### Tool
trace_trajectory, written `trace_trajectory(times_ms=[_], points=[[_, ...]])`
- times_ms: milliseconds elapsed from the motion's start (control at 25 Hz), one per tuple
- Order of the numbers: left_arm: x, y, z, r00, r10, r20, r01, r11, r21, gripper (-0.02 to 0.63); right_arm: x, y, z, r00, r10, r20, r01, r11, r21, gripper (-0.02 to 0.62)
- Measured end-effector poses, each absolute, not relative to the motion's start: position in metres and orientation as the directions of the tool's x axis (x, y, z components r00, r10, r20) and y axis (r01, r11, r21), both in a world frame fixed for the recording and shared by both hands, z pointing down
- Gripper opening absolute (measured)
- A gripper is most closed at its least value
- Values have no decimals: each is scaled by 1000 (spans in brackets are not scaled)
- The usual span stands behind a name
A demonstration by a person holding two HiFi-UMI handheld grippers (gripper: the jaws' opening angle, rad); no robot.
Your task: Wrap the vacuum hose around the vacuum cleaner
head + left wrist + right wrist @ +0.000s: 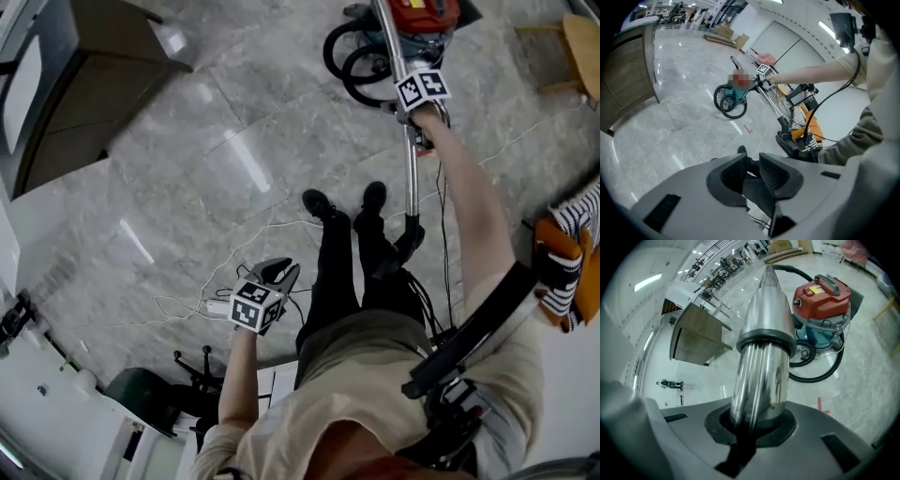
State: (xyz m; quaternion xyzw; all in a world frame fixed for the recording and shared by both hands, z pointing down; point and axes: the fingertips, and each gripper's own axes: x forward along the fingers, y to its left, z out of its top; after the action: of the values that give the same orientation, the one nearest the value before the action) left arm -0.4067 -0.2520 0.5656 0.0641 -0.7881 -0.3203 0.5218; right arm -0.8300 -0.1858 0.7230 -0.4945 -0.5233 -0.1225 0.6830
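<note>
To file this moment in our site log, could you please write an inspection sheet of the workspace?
Surface: glossy grey marble-look tiled floor.
Job's things: red-lidded teal canister vacuum cleaner standing on the floor; black ribbed hose lying in loops beside it; shiny metal wand tube.
Clutter: small red tape mark on the floor.
Grippers: left hand-held gripper jaws apart, nothing between them; right hand-held gripper shut on the wand tube.
Cables: thin white cable lying across the floor.
Surroundings: dark wooden cabinet; light wooden chair; orange object with striped cloth.
</note>
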Motion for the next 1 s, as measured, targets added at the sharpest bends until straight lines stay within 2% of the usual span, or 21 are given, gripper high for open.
trace_trajectory(times_ms=[160,360,480,640,800,1000], points=[[-411,-250,575,-402,-443,801,255,787,562,87,-858,-196,721,402,354,844,696,480,-533,17],[-425,-269,578,-352,-469,810,205,806,556,89,-892,-248,720,350,243,905,789,444,-425,18],[-434,-283,576,-319,-489,812,159,817,554,87,-882,-296,723,329,130,936,864,359,-353,21],[-450,-293,568,-287,-483,827,95,845,527,87,-849,-373,731,292,-68,954,945,174,-277,29],[-463,-296,553,-295,-461,837,73,862,501,87,-835,-458,728,158,-237,959,987,47,-151,29],[-466,-303,539,-280,-439,854,60,880,472,87,-816,-507,714,110,-241,964,994,16,-109,29]])
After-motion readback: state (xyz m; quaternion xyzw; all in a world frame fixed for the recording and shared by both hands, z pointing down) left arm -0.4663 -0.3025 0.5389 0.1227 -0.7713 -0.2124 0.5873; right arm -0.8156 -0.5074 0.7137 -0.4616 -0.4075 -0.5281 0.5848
